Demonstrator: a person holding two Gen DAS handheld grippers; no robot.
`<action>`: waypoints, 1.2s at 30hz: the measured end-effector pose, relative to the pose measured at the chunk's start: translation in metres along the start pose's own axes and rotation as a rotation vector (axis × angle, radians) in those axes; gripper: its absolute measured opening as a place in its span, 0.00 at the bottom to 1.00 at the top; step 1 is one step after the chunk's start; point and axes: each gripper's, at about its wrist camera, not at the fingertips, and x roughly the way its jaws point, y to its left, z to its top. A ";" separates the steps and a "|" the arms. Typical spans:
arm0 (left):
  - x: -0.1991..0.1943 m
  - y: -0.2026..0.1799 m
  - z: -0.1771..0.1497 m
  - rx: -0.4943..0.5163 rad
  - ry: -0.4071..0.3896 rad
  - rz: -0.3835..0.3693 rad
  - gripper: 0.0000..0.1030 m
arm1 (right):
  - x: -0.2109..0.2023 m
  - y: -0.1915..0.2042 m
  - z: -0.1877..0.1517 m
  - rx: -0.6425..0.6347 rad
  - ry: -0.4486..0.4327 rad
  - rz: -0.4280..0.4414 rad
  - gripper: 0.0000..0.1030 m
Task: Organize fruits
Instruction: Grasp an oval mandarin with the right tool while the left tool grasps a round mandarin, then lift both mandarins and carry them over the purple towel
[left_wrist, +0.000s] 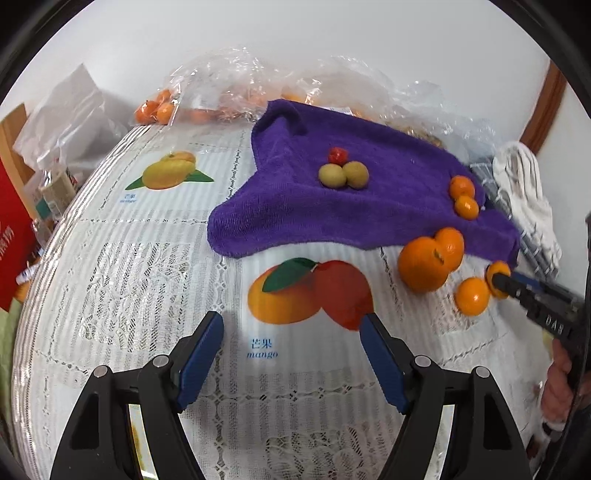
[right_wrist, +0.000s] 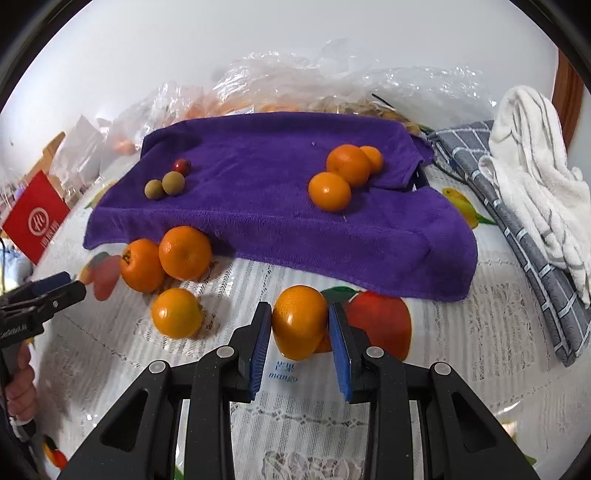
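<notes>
A glossy, round orange (right_wrist: 300, 321) sits clamped between the right gripper (right_wrist: 300, 332)'s blue pads just off the purple towel (right_wrist: 258, 192)'s near edge, three loose oranges (right_wrist: 177, 313) to its left, bare tablecloth (left_wrist: 147, 295) under the released, empty left gripper (left_wrist: 291, 332).

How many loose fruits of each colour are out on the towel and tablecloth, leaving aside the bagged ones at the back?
Orange fruits: 7. Three on the purple towel, three on the tablecloth, one clamped in the right gripper.
Green-brown fruits: 2
Red fruit: 1
Total: 10
</notes>
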 end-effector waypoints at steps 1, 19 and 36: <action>-0.001 0.001 0.000 0.000 0.005 -0.001 0.72 | 0.002 0.001 0.001 -0.001 -0.002 -0.010 0.31; 0.007 -0.054 0.020 0.057 0.020 -0.168 0.64 | -0.012 -0.011 -0.007 -0.001 -0.028 -0.013 0.31; 0.031 -0.090 0.032 0.107 0.023 -0.149 0.39 | -0.035 -0.051 -0.012 0.082 -0.045 -0.034 0.31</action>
